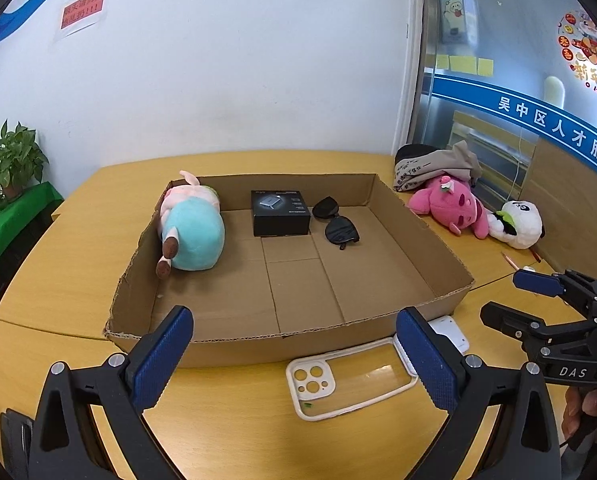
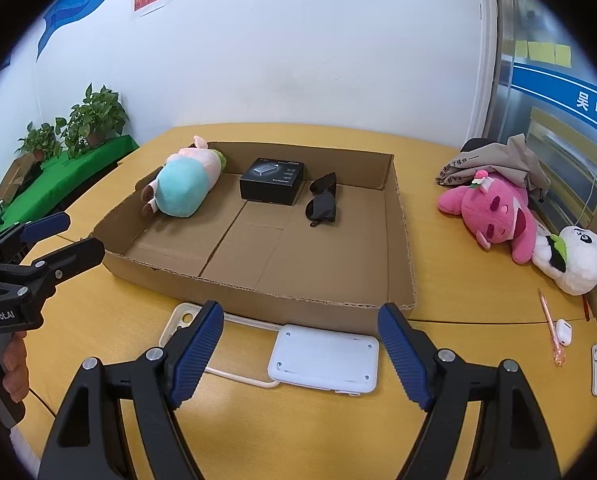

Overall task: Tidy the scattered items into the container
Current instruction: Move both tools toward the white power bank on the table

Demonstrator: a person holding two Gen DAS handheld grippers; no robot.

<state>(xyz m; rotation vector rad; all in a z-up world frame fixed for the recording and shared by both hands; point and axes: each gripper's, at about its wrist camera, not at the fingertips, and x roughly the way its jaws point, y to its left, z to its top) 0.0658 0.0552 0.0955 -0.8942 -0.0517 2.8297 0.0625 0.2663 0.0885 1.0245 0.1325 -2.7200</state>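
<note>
With both my left fingers (image 1: 294, 356) and right fingers (image 2: 300, 354) released and empty, I lower the right pair squarely over the white pad (image 2: 324, 358) lying beside the phone case (image 1: 350, 380) at the bench's near edge, just outside the cardboard tray (image 2: 318, 292), gripping its short sides.

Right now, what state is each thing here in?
Box: open-topped, on the table.
Blue plush: lying in the box.
Black carton: closed, in the box.
Sunglasses: folded, in the box.
Phone case: empty, outside the box.
White slab: flat, outside, overlapping the case.
Pink plush: lying outside.
Panda: lying outside.
Left gripper: open, empty.
Right gripper: open, empty.
</note>
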